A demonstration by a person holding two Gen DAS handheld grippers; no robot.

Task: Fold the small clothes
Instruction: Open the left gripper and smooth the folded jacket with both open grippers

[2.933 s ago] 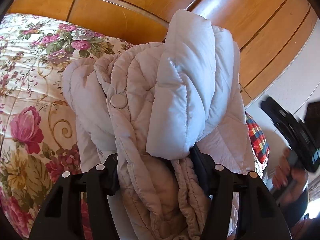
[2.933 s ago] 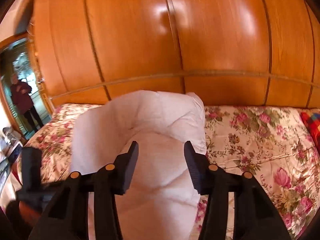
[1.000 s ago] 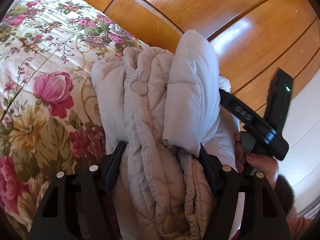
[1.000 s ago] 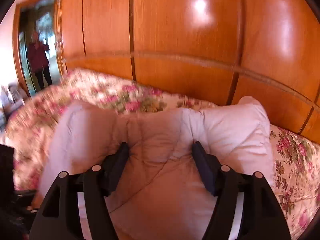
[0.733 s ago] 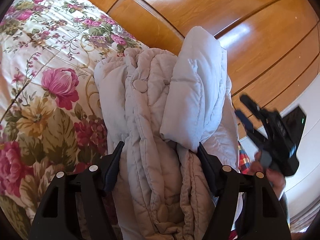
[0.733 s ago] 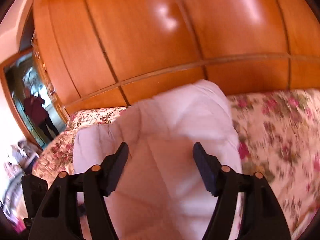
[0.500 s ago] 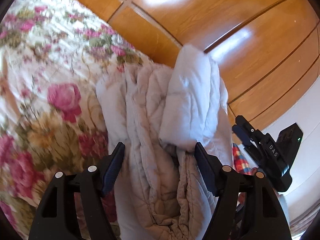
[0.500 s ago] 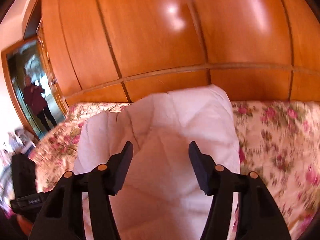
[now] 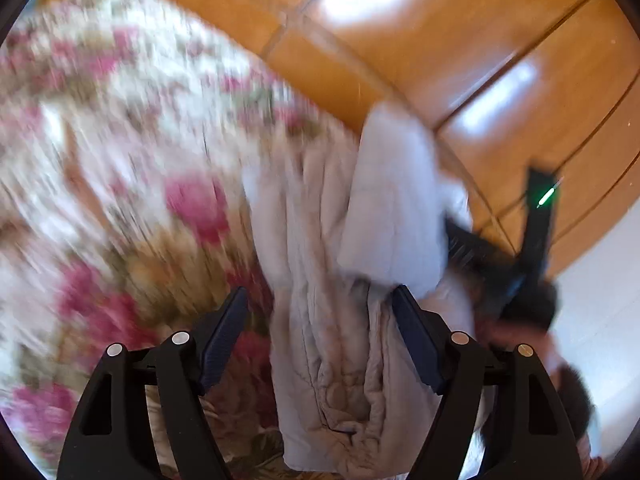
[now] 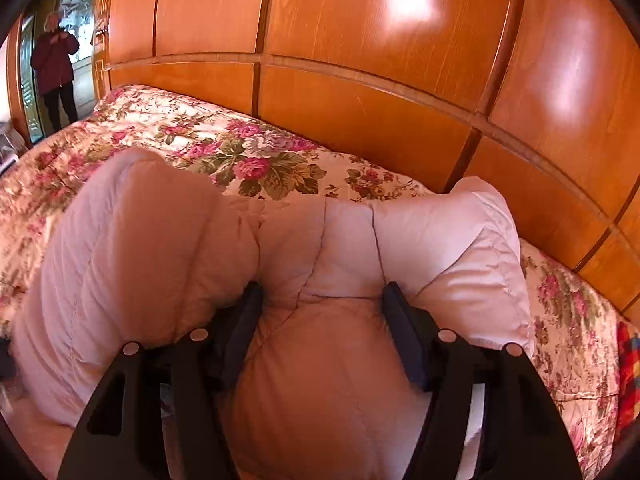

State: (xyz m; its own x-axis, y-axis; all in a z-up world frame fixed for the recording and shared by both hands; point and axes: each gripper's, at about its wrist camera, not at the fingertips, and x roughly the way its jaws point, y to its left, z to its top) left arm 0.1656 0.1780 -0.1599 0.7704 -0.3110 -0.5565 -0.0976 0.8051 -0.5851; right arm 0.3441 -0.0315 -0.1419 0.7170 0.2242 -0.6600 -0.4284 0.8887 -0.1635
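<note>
Pale quilted jacket (image 9: 320, 272) bunched on floral bedspread (image 9: 120, 152), left gripper (image 9: 320, 340) jaws just opening, left pad clear, blurred, right gripper (image 10: 322, 320) pinching jacket fold, jaws just easing wider.

No lettering can be read anywhere (the left view is blurred).

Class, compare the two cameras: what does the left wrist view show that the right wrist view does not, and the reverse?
Left wrist only: the right tongs with a green light. Their jaws have just been opening, with the jacket between them. Right wrist only: a person in the doorway and a checked cloth. Both: the pale quilted jacket, the floral bedspread and the wooden panelling.
</note>
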